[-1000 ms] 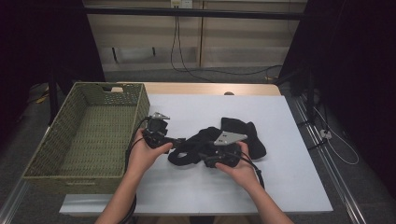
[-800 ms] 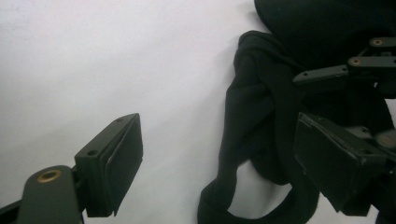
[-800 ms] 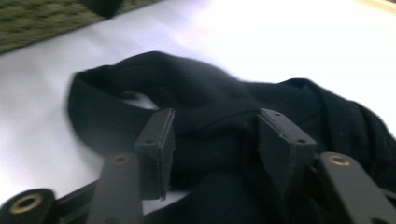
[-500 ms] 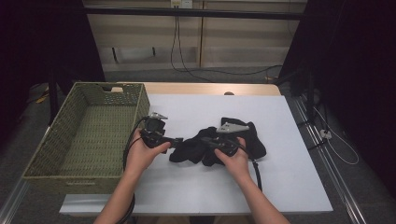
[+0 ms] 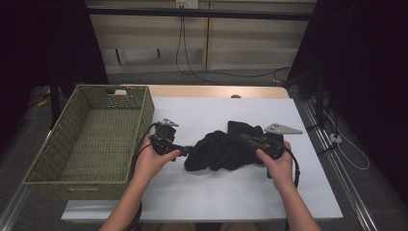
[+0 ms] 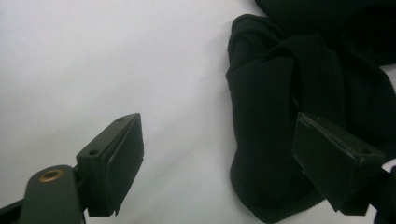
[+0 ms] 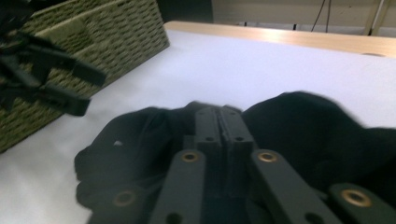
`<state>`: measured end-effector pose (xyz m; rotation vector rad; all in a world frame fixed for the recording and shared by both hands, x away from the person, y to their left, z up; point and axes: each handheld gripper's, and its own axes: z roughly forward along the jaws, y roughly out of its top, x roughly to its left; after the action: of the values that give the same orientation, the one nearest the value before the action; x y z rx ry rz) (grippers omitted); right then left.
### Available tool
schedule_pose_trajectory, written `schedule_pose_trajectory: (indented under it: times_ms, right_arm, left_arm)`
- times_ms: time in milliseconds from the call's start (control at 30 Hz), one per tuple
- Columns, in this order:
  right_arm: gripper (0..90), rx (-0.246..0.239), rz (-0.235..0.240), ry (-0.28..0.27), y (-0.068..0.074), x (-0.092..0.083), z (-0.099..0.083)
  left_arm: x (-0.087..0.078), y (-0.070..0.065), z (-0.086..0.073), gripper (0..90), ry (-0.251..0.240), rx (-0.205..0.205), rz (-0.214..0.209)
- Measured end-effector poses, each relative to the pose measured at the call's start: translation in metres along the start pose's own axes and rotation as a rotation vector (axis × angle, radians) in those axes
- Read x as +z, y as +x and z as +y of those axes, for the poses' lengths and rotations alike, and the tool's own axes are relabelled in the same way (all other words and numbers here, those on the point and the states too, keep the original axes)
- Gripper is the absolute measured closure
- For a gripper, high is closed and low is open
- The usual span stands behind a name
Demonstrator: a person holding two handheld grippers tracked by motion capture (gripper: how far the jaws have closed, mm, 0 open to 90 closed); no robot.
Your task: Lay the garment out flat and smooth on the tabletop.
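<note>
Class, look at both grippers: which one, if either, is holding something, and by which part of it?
The right gripper has its jaws shut on the black cloth, pinching a fold near its right end. The left gripper stands open, holding nothing.

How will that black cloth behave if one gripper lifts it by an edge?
Likely floppy: the black cloth lies bunched in soft folds on the white table. It would probably drape and trail rather than keep shape. Seems light; the right gripper is shut amid a fold.

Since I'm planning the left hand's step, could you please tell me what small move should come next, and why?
Probably close the left gripper on the black cloth: its jaws stand open at the cloth's edge, while the right gripper has shut on the other side.
</note>
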<state>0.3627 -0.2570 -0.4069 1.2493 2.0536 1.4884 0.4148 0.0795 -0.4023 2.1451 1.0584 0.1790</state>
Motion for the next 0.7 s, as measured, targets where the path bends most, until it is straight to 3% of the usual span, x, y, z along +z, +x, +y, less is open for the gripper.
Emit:
schedule_pose_trajectory:
  times_ms: [67,200,333,400,500,600,700]
  right_arm:
    - [81.1,-0.021,0.021,0.023,0.009,0.008,-0.002]
    - [63.1,-0.072,0.052,0.081,0.034,0.032,-0.004]
    - [50.0,-0.177,0.071,0.168,0.06,0.057,-0.01]
    - [51.8,-0.205,0.103,0.204,0.068,0.069,-0.016]
    - [52.0,-0.224,0.211,0.274,0.082,0.082,-0.025]
    - [53.6,-0.287,0.207,0.315,0.095,0.09,-0.031]
    - [75.3,-0.322,0.178,0.32,0.095,0.094,-0.033]
  left_arm:
    - [0.0,0.0,0.001,17.0,-0.011,-0.008,0.006]
    - [-0.002,0.0,0.003,15.7,-0.021,-0.006,0.009]
    - [-0.004,0.002,0.003,15.0,-0.03,-0.003,0.015]
    - [-0.005,0.001,0.002,14.9,-0.031,-0.002,0.009]
    - [-0.007,0.003,0.001,14.9,-0.032,-0.003,0.009]
    - [-0.01,0.006,0.0,14.9,-0.034,-0.008,0.015]
    - [-0.012,0.007,-0.002,14.8,-0.031,-0.012,0.018]
